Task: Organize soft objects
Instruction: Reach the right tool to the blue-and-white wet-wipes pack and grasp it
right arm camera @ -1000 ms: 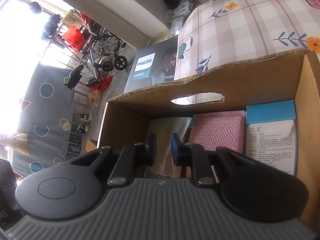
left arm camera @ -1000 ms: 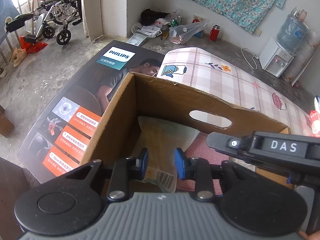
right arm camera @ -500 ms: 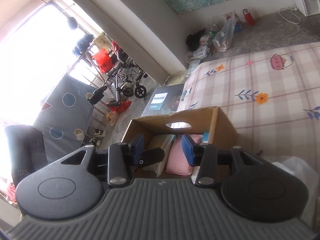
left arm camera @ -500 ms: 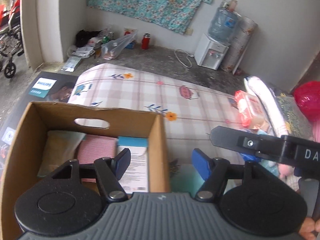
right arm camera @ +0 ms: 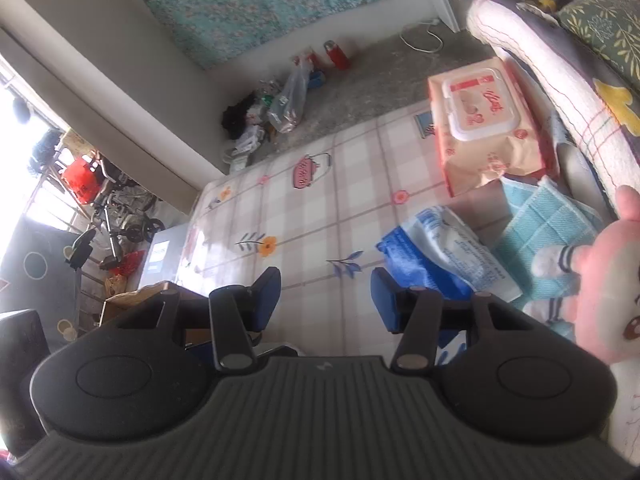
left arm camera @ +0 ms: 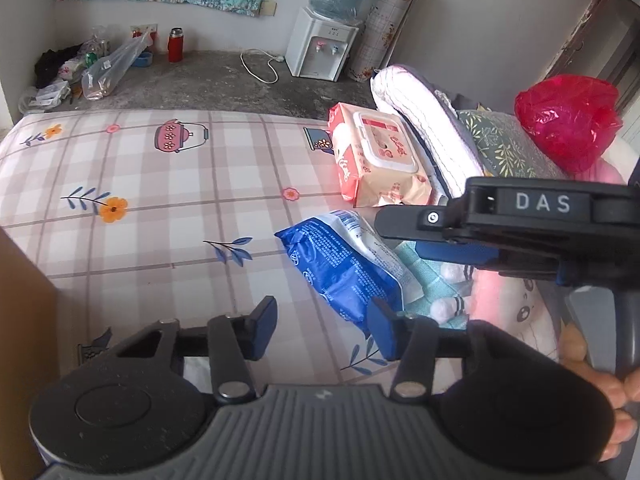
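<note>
Here both grippers hang over the checked mattress cover [left arm camera: 168,184] with nothing between their jaws. The left gripper [left arm camera: 322,326] has just been closing yet stands parted and empty; the right gripper [right arm camera: 326,300] has just been opening and is likewise empty.

From the left wrist view, the blue tissue pack [left arm camera: 340,264] lies at about one o'clock of the left fingertips, its near end just beside the right-hand pad. Beyond it, near one o'clock, sits the pink wet-wipe pack [left arm camera: 376,156], leaning against a rolled white quilt [left arm camera: 424,128]. A teal cloth [left arm camera: 430,276] lies under the blue pack's far edge, and a pink plush toy [left arm camera: 516,304] lies at three o'clock.

At nine o'clock the cardboard box [left arm camera: 20,300] shows one brown wall. A red plastic bag [left arm camera: 568,120] tops the pile of bedding at two o'clock.
</note>
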The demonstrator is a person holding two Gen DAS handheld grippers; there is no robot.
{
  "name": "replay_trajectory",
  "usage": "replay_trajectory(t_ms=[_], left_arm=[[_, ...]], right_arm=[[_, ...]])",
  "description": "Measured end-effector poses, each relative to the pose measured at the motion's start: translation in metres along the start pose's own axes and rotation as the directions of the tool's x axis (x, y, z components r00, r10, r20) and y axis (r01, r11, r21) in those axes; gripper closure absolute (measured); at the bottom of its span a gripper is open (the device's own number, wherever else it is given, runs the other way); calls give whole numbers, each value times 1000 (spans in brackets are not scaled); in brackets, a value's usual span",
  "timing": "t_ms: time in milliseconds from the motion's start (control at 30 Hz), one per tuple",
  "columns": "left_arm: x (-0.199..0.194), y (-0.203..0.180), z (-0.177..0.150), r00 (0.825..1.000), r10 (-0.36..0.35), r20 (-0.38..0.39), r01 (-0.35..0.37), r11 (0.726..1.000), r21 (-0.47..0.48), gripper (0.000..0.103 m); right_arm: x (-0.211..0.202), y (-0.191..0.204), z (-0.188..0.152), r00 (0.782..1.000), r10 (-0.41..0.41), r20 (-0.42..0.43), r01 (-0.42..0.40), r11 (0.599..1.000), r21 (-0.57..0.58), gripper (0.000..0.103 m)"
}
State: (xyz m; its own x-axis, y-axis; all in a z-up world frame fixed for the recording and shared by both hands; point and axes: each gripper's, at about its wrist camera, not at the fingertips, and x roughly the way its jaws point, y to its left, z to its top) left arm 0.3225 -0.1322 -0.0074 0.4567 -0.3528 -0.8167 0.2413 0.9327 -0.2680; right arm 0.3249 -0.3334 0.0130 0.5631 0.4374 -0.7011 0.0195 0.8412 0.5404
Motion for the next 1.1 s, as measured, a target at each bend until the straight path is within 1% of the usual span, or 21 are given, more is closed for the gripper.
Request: replay_trajectory(t_ms=[100,200,300,400,467,567,600,667,700,733,833,933,1033,1100], left_arm=[[35,-8,9,999,16,-41,-16,1000,-8,79],[63,-10,15,997,27,-76,-28,1000,-13,85],[83,-7,18,994,44,-104,-46,999,-17,89],[96,-3,17,989,49,-136,-53,998,-26,90],[101,1,16,988,59,-145,-64,998,-27,91],[104,7,19,987,56,-149,-64,997,-49,91],[105,9,20,987,56,-153,-65,996,-54,91],[107,11,20,986,62,-156,-71,996,-57,91],[107,12,20,985,66,-157,-76,996,-56,91],[108,12,20,985,69,-159,-79,995,-55,91],[113,12,19,982,77,-170,-87,995,-55,93],[119,11,18,978,92,-188,-102,994,-45,97],[121,12,15,973,105,-204,-115,993,-36,99],[121,12,15,972,113,-206,-121,992,-24,100]], right_arm=[[25,-28,18,998,-50,-39,52,998,37,54],[49,-47,34,994,-96,-61,99,994,54,54],[77,-55,49,988,-121,-96,128,990,63,54],[98,-66,56,982,-130,-140,142,987,78,54],[111,-72,58,976,-143,-162,157,984,81,53],[128,-78,59,968,-148,-205,167,982,83,51],[133,-80,60,965,-145,-219,167,982,85,51],[142,-84,61,962,-134,-238,161,982,98,44],[145,-86,62,961,-123,-248,154,982,106,38],[150,-88,63,959,-101,-263,137,983,122,34],[157,-89,62,954,-61,-293,111,982,156,33],[153,-83,62,953,-36,-300,92,981,173,32],[140,-73,64,958,24,-286,33,981,193,32],[129,-64,65,958,83,-276,-26,978,206,32]])
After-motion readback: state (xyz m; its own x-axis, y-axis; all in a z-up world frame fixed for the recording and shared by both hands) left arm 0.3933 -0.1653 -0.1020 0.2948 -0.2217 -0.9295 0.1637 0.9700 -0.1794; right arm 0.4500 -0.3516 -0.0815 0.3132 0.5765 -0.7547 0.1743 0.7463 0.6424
